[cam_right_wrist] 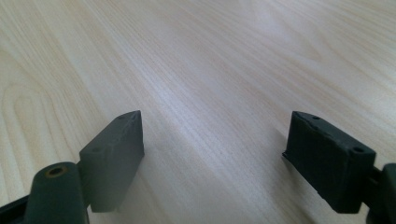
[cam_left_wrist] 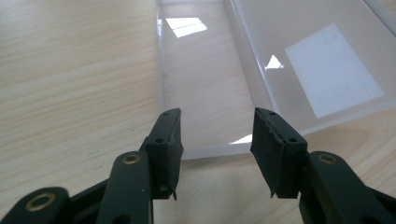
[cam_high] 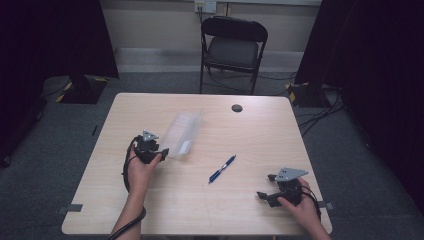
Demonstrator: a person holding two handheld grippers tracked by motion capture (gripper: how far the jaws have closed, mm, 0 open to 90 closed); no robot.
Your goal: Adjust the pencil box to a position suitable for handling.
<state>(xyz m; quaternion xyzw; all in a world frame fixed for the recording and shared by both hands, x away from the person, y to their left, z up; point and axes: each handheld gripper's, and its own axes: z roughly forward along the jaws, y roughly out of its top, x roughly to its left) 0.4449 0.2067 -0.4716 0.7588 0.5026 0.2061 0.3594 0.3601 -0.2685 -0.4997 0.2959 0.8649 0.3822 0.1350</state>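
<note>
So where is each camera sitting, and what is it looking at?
High view: above the person's side, looking down on the table; both forearms, left gripper, right gripper.
Left gripper view: on the left gripper, facing the clear box; open jaws.
Right gripper view: on the right gripper, facing bare tabletop; open jaws.
Shared: the box.

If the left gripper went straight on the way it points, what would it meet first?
Probably the clear plastic case: the left gripper stands open with the case's near edge just ahead between its jaws, though depth is hard to judge.
</note>
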